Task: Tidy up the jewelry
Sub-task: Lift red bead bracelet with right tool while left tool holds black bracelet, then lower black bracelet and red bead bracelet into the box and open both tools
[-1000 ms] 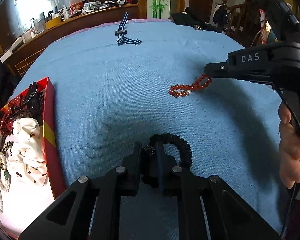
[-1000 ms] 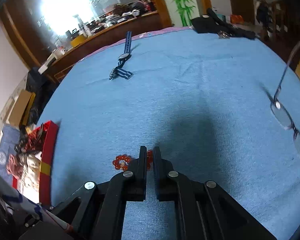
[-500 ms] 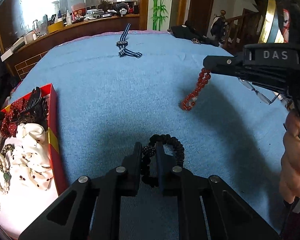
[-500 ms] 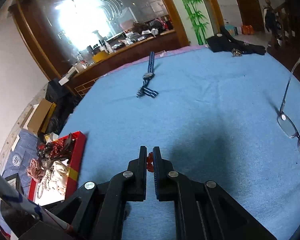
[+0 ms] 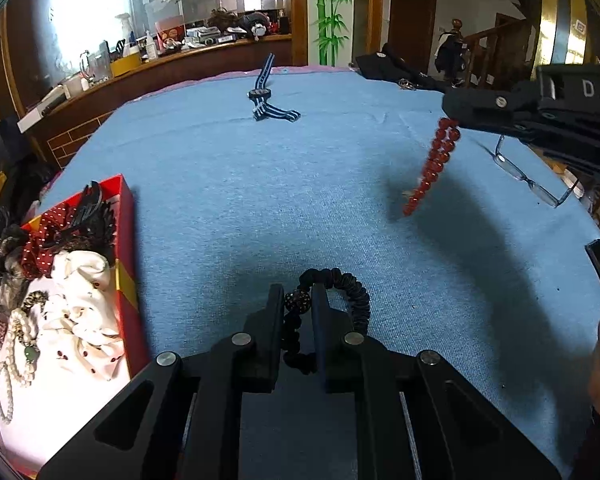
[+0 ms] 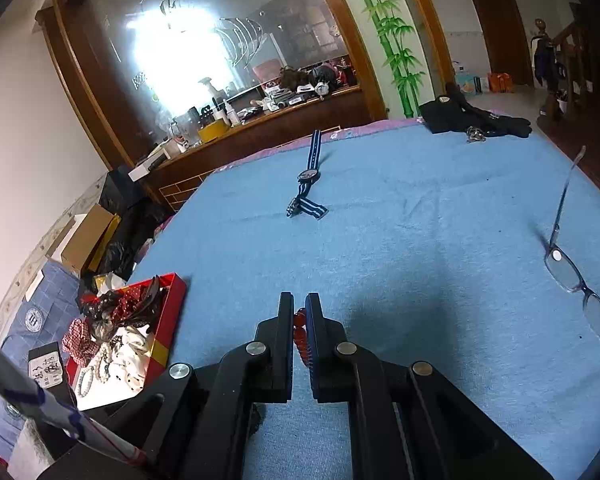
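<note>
My left gripper (image 5: 297, 300) is shut on a black beaded bracelet (image 5: 352, 292) and holds it just above the blue cloth. My right gripper (image 6: 299, 312) is shut on a red bead bracelet (image 6: 301, 330). In the left wrist view that red bracelet (image 5: 432, 166) hangs in the air from the right gripper (image 5: 454, 116), above the cloth. A red box (image 5: 126, 240) with pearls, bows and a spotted scarf stands at the left; it also shows in the right wrist view (image 6: 172, 312).
A blue striped watch (image 5: 266, 102) lies far back on the blue cloth (image 5: 240, 184). Glasses (image 6: 572, 268) lie at the right. Black clothing (image 6: 460, 116) sits at the far edge. A wooden counter with clutter runs behind.
My right gripper has lifted the red bracelet off the cloth, so it now hangs free. My left gripper has risen a little with the black bracelet.
</note>
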